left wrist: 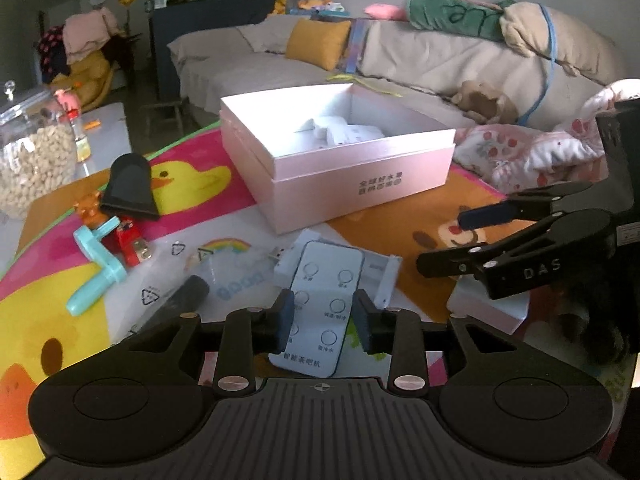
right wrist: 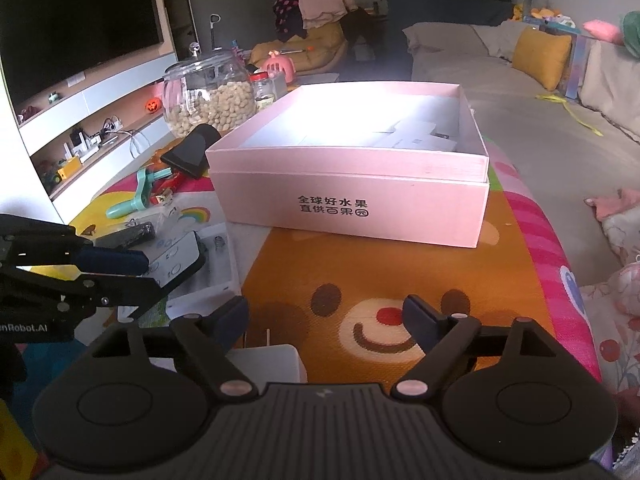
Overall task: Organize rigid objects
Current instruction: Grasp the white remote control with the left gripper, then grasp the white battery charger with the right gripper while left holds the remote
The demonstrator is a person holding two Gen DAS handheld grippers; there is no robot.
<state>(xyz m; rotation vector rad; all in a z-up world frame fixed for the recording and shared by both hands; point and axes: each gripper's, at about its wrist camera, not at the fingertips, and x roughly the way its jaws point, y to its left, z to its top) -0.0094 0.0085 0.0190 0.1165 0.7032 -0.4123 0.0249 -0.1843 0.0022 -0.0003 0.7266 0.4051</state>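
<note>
A white remote control [left wrist: 320,280] lies flat on the colourful mat. My left gripper [left wrist: 324,320] straddles it, a pad close to each long edge, and I see no squeeze or lift. In the right wrist view the left gripper [right wrist: 154,274] shows at the left with the remote [right wrist: 176,258] between its fingers. The open pink box [left wrist: 340,176] stands behind it with white items inside. My right gripper [right wrist: 326,312] is open wide over the bear print with nothing between its fingers. It also shows at the right as the right gripper [left wrist: 452,240].
Left of the remote lie a white USB plug [left wrist: 286,258], a black stick [left wrist: 180,300], a teal handle [left wrist: 96,276], a red piece [left wrist: 130,240] and a black wedge [left wrist: 130,188]. A small white box [right wrist: 272,360] sits under my right gripper. A glass jar [left wrist: 32,160] stands far left.
</note>
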